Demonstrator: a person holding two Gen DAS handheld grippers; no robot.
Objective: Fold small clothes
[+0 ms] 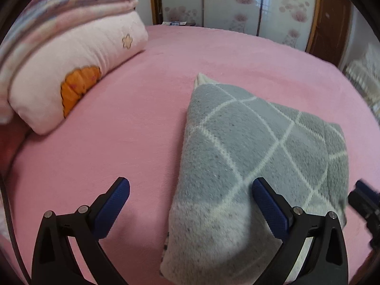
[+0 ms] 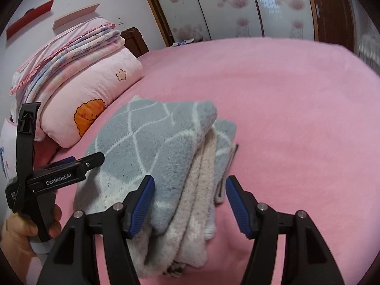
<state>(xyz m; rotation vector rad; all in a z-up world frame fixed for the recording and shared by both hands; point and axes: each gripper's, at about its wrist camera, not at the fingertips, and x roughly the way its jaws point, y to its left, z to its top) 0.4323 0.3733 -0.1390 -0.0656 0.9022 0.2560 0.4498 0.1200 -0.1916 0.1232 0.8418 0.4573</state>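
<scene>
Open tongs (image 2: 190, 201) astride folded grey garment (image 2: 166, 147)

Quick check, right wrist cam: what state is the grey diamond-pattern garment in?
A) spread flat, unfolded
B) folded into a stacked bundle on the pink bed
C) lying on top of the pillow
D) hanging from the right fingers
B: the grey garment lies in stacked layers on the pink bed, with the right gripper open around its near edge and the pillow off to the side.

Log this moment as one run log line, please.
stage: fold done, release | garment: grey diamond-pattern knit folded on pink bed | left claw: open, empty | right claw: open, straddling folded edge
</scene>
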